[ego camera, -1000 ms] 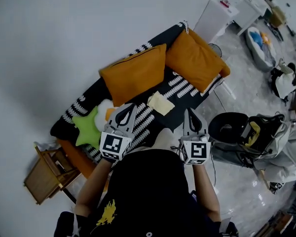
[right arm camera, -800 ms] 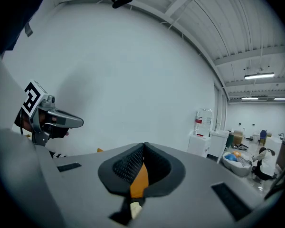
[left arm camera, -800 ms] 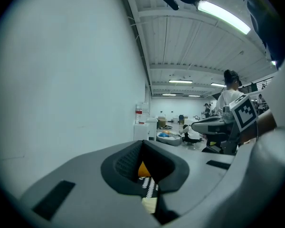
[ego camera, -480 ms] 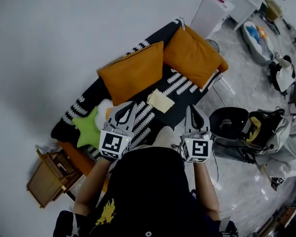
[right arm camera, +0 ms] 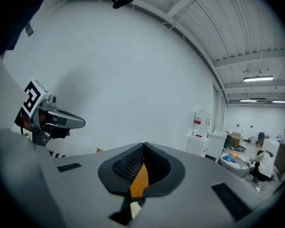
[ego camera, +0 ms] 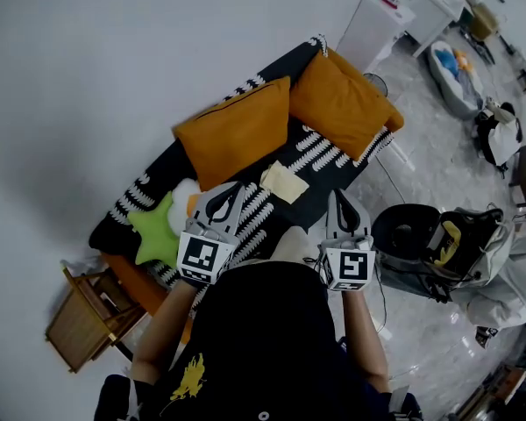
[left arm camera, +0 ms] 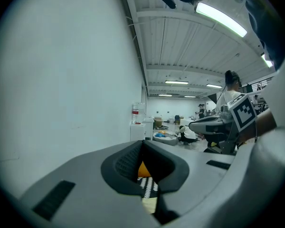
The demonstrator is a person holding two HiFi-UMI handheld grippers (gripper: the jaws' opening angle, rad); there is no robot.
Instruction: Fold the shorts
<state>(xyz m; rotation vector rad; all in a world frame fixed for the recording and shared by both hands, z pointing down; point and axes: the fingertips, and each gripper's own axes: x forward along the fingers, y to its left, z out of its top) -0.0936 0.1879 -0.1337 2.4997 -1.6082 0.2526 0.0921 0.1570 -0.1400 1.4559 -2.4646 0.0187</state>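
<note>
A pale yellow folded piece of cloth, the shorts [ego camera: 285, 182], lies on the black-and-white patterned sofa cover [ego camera: 329, 152] in front of two orange cushions. My left gripper [ego camera: 227, 189] is held over the sofa's near edge, left of the shorts and apart from them, jaws shut with nothing in them. My right gripper [ego camera: 342, 198] hovers to the right of the shorts, also shut and empty. In the left gripper view the shut jaws [left arm camera: 143, 142] let through only a sliver of cushion and cover. The right gripper view [right arm camera: 144, 145] shows the same through its closed jaws.
Two orange cushions [ego camera: 237, 130] [ego camera: 344, 102] lean at the sofa's back. A green star pillow [ego camera: 158, 226] lies at its left end, a wooden crate [ego camera: 77, 318] on the floor beyond. A black bag [ego camera: 421, 239] and white furniture [ego camera: 377, 24] stand right.
</note>
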